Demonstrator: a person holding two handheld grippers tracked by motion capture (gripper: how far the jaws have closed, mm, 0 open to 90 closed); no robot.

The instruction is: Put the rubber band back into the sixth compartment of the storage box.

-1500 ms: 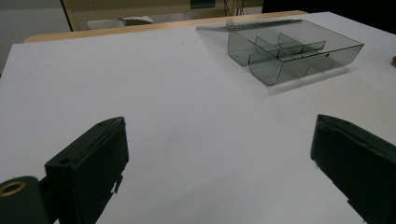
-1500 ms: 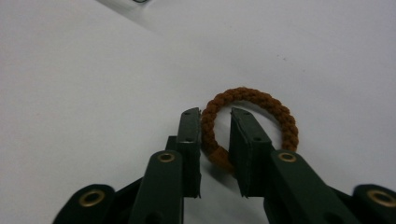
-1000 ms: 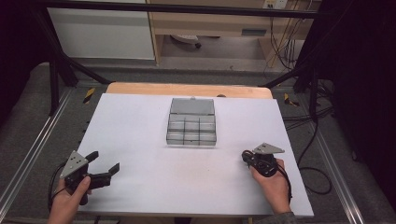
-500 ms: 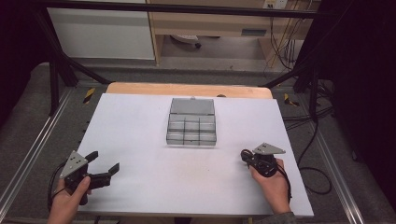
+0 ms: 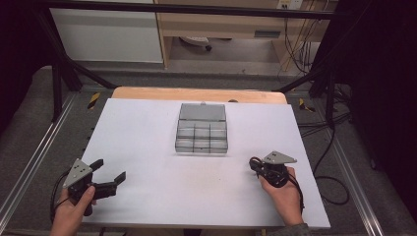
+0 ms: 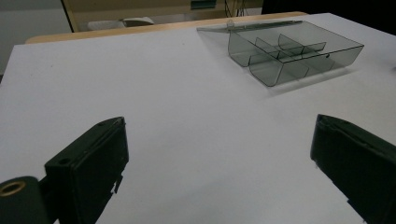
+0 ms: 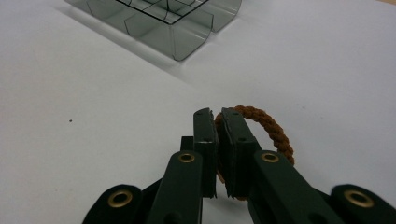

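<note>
Near the table's (image 5: 147, 128) front right corner the right gripper (image 7: 217, 116) is clamped on a brown braided ring (image 7: 268, 128); the ring's arc sticks out past the jaws on one side, low over the white surface. Same gripper in the high view (image 5: 256, 167), held by the right hand (image 5: 282, 194), well in from the right edge. Organizer box (image 5: 202, 129) sits mid-table toward the back edge, lid open and lying flat behind it, compartments look empty; it is ahead of the ring, apart from it, with bare surface between. Left gripper (image 5: 109, 171) by the front left corner in the left hand (image 5: 74, 209), jaws wide apart, holding nothing; its own view has the box (image 6: 294, 49) far ahead. Open room between both grippers and along the front edge.
</note>
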